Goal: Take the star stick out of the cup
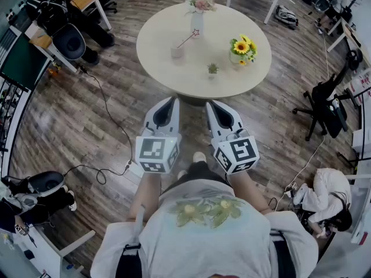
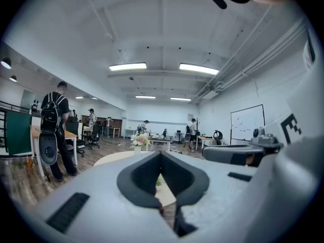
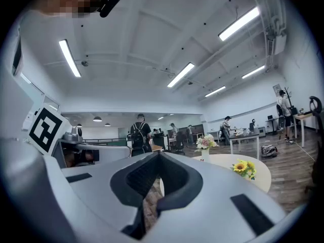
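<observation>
Star stick (image 1: pixel 188 39) (pink-tipped), aslant in cup (image 1: pixel 177 52)

We stand on a dark wood-plank floor (image 1: pixel 87 126) with a black cable (image 1: pixel 108 112) trailing across it, and ahead of us is a round, pale table (image 1: pixel 168 68). Around the edges we see a black office chair (image 1: pixel 323 103), a desk (image 1: pixel 86 2) and a green board (image 1: pixel 20 62). Overhead we have a white ceiling (image 2: pixel 162 29) with long strip lights (image 2: pixel 127 66) and pipes (image 2: pixel 243 59) running along it, white walls (image 2: pixel 162 113), and a whiteboard (image 2: pixel 247 123) on the side wall.
</observation>
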Tool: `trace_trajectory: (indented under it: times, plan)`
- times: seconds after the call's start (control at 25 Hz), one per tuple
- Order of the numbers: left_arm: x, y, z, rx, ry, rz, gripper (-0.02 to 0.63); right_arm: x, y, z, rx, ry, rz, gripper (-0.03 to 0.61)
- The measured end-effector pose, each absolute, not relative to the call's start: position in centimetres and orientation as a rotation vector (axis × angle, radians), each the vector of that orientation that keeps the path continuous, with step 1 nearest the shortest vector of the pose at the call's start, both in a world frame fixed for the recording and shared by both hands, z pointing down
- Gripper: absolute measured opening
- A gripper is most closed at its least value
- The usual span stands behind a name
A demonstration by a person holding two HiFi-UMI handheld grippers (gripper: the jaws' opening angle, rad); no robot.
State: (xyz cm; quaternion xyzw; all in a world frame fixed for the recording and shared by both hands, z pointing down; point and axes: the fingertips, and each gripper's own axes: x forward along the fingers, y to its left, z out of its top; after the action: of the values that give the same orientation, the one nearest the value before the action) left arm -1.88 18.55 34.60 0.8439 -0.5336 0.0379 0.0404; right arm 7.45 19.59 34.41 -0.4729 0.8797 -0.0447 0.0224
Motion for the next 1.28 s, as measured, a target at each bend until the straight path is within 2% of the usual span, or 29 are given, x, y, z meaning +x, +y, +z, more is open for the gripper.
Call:
trace_trajectory:
  times: [0.44,0.48,0.56,0.6,0.72,1.28]
  plan:
    - [-2.7,15.9,35.0,2.546,-1.644,0.138,0.003,8.1,16.1,34.7,-1.449,2.714,-0.213,0.021]
    - [-2.8,15.6,35.1,2.540,-1.643,0.140,0.003,8.2,15.6,34.8,-1.445,2.716,-0.224,0.048]
    - [-2.9,15.0,35.4,2.528,-1.640,0.142,0.003,8.5,14.6,35.0,-1.443,2.723,-0.255,0.161]
    - [-3.0,14.7,35.5,2.523,-1.641,0.145,0.003,8.8,14.1,35.2,-1.452,2.725,-0.266,0.197]
    - [-2.9,13.7,35.8,2.516,-1.653,0.159,0.003,9.7,12.5,35.6,-1.487,2.720,-0.276,0.249]
    - [-1.8,9.7,37.2,2.459,-1.745,0.172,0.003,11.8,7.2,37.4,-1.425,2.759,-0.312,0.252]
